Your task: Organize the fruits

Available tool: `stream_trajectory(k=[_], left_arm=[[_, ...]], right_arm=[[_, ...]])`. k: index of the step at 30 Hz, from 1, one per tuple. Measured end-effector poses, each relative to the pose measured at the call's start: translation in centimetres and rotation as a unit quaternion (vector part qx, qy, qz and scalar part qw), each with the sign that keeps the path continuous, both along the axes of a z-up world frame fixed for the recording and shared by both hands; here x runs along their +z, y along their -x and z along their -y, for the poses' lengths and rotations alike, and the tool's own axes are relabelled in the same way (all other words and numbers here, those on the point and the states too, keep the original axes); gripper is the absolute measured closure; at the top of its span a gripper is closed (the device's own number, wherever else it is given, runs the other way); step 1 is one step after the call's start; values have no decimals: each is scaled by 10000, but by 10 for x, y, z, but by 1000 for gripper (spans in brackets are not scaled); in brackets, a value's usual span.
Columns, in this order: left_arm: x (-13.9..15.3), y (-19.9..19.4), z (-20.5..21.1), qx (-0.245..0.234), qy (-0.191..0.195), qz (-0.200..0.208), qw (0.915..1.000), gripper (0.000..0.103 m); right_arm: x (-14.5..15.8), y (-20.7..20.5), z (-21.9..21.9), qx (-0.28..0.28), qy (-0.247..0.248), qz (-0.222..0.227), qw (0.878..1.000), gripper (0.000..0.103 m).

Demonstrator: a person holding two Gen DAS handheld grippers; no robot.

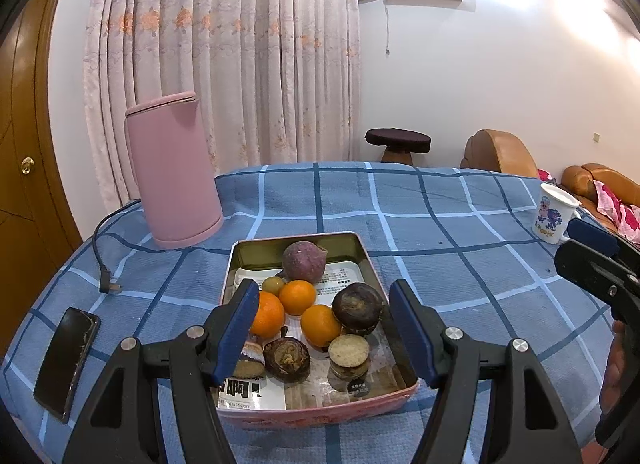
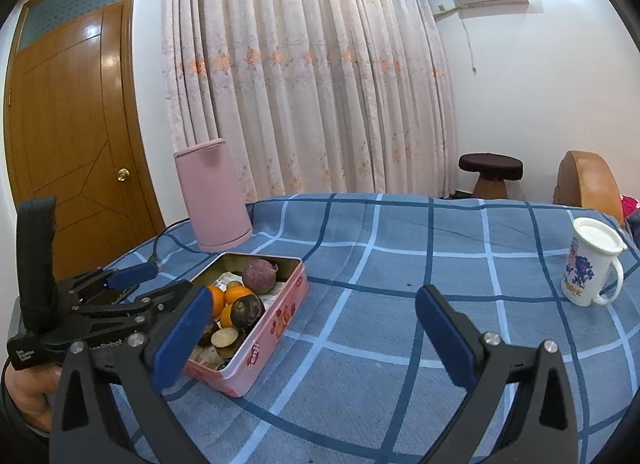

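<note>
A pink tin box sits on the blue checked tablecloth and holds several fruits: oranges, a purple round fruit, dark brown fruits and cut halves. My left gripper is open and empty, its jaws standing on either side of the near part of the box, above it. In the right wrist view the box lies at the left. My right gripper is open and empty over bare cloth to the right of the box. The left gripper shows there too.
A pink kettle with a loose cord and plug stands behind the box at left. A black phone lies near the left table edge. A white lidded mug stands at the far right. A stool and sofa are beyond the table.
</note>
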State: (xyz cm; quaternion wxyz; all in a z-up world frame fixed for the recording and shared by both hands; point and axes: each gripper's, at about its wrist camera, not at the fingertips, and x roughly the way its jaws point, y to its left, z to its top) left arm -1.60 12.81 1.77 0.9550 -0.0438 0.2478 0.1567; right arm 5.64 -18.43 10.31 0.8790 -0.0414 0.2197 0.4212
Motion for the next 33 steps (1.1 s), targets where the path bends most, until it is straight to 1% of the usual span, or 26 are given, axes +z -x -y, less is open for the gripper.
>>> stream_trajectory(k=[9, 16, 18, 19, 20, 30, 33], left_arm=[[2, 1, 7, -86, 79, -52, 9999, 34], [6, 5, 12, -145, 91, -12, 9999, 34], [6, 5, 12, -129, 85, -8, 9999, 30], [6, 5, 12, -123, 87, -5, 9999, 27], [7, 6, 12, -113, 80, -1, 9999, 26], [9, 8, 17, -157, -31, 70, 9998, 26], [9, 8, 17, -205, -12, 68, 9998, 26]], right_arm=[[3, 7, 2, -29, 55, 110, 9999, 0], [6, 12, 4, -45, 40, 168, 9998, 0], [6, 13, 4, -39, 42, 174, 9998, 0], [6, 13, 4, -36, 42, 178, 9998, 0], [6, 13, 4, -34, 47, 182, 9998, 0], [-1, 10, 12, -108, 126, 116, 9998, 0], [-5, 6, 17, -180, 241, 110, 9995, 0]])
